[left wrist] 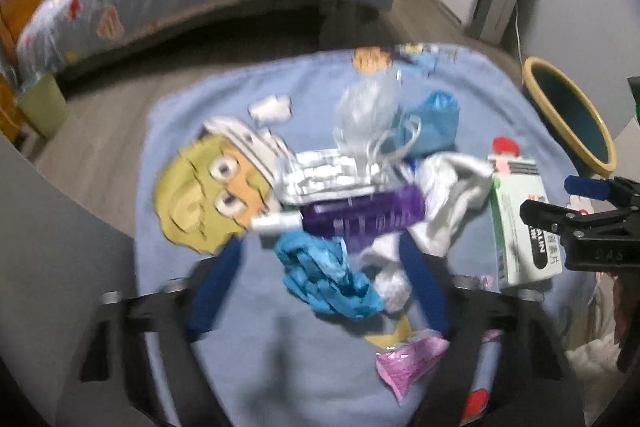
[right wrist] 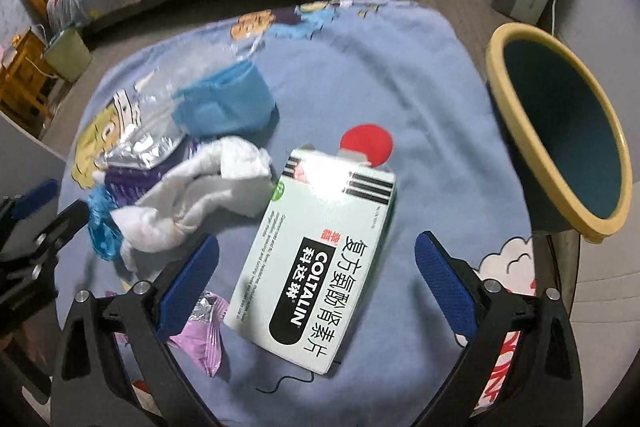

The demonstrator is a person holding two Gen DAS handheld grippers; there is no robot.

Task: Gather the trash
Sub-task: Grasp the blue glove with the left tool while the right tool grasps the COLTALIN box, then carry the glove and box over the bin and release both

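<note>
Fingers [right wrist: 442, 279] astride medicine box [right wrist: 316, 267], lengthwise between.

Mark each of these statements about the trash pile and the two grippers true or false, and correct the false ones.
1. The right gripper is clamped on the medicine box. False: its jaws stand open on either side of the box without touching it.
2. The bin with the yellow rim holds no visible trash. True.
3. The blue glove lies between the left gripper's fingers. True.
4. The pink wrapper lies inside the bin. False: it lies on the blue blanket, beside the box.
5. The medicine box stands upright. False: it lies flat.
</note>
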